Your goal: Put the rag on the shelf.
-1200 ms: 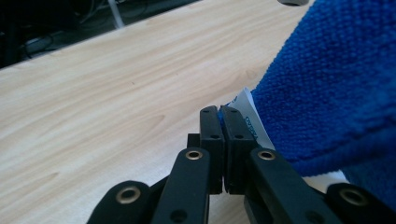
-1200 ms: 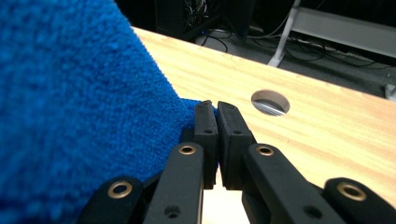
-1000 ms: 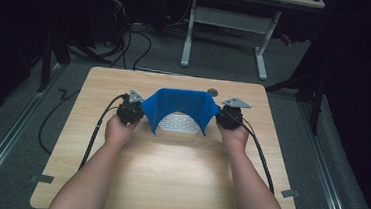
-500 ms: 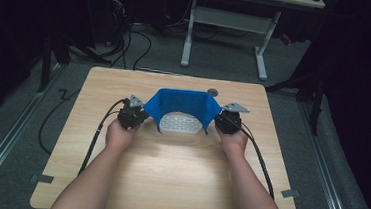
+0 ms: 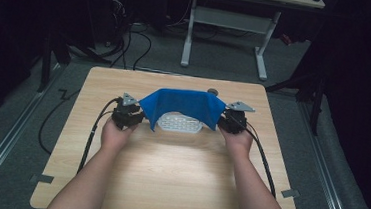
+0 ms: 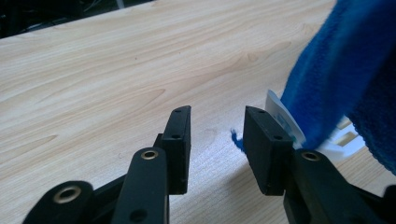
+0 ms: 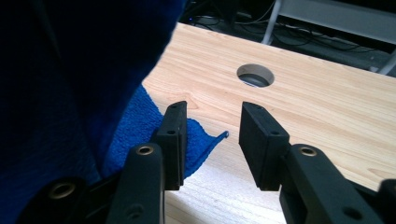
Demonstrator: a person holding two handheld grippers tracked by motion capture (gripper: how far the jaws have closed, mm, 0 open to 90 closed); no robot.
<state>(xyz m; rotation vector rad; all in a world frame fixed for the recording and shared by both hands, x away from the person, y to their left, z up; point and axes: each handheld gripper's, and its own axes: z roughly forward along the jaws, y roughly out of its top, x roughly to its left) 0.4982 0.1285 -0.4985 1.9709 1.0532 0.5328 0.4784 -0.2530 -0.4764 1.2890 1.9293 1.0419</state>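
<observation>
**Both grippers let go of the blue cloth**

The jaws of the left gripper [image 6: 212, 140] and the right gripper [image 7: 208, 140] have just been opening; a second ago each was closed on a corner of the blue cloth [image 5: 182, 106]. Now the pads stand apart on both sides. In the left gripper view, bare tabletop and a loose blue thread lie between them; in the right gripper view, a cloth corner lies there unpressed. The cloth has sunk lower over the white perforated tray [image 5: 179, 124].

The blue cloth [image 5: 183, 107] hides the far part of the white perforated tray [image 5: 179, 124]. In the left gripper view the cloth runs off the right edge, covering most of the tray.
</observation>
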